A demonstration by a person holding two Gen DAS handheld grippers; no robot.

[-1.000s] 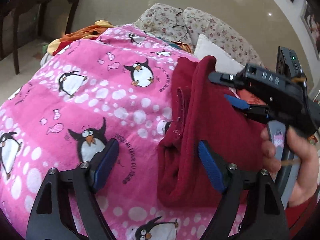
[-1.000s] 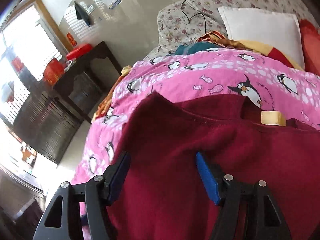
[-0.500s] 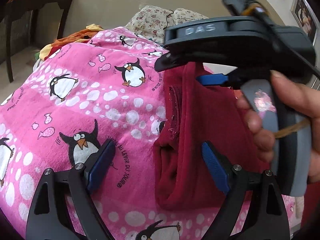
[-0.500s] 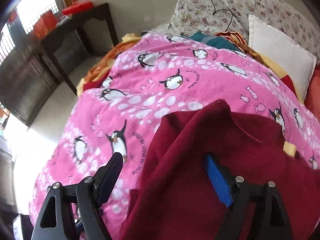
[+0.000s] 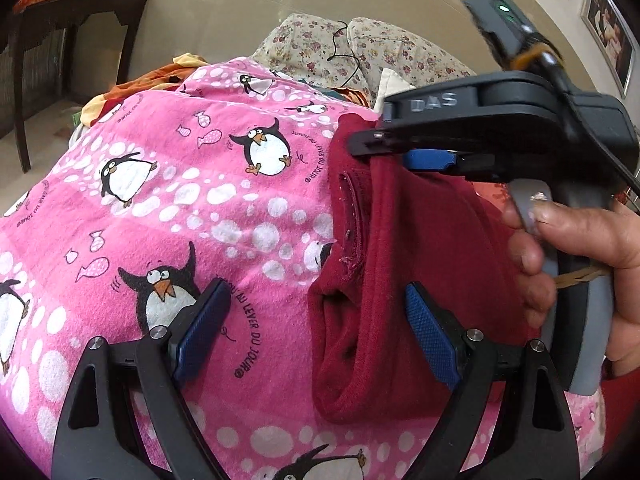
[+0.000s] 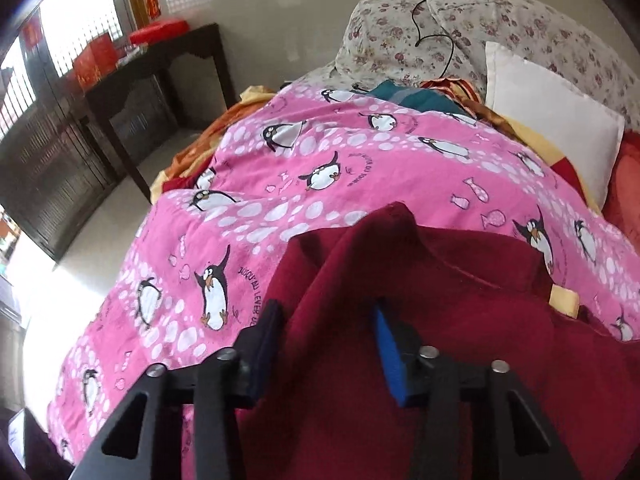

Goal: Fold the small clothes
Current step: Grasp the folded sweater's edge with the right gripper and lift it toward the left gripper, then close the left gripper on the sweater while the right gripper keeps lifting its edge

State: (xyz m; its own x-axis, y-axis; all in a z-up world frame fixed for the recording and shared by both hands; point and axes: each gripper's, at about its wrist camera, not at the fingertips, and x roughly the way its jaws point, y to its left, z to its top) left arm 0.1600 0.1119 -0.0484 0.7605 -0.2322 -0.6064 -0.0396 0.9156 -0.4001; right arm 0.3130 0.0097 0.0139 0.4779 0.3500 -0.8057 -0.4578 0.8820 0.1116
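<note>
A dark red garment point(image 5: 400, 264) lies partly folded on a pink penguin blanket point(image 5: 168, 208). My left gripper point(image 5: 316, 332) is open, low over the garment's left folded edge, holding nothing. My right gripper point(image 5: 404, 148) shows in the left wrist view over the garment's far corner, with cloth bunched between its fingers. In the right wrist view the right gripper point(image 6: 324, 336) has its jaws partly closed around a raised ridge of the red garment point(image 6: 460, 320); the fingers look apart from the cloth sides.
The pink blanket point(image 6: 320, 184) covers a bed. A white pillow point(image 6: 552, 120) and floral pillows point(image 6: 460, 28) lie at the head. Orange and teal clothes point(image 6: 416, 96) sit at the far edge. A dark wooden table point(image 6: 152, 64) stands to the left.
My right gripper has swung over the garment's far corner, lifting a ridge of red cloth, and its jaws have narrowed. My left gripper has stayed open and almost still.
</note>
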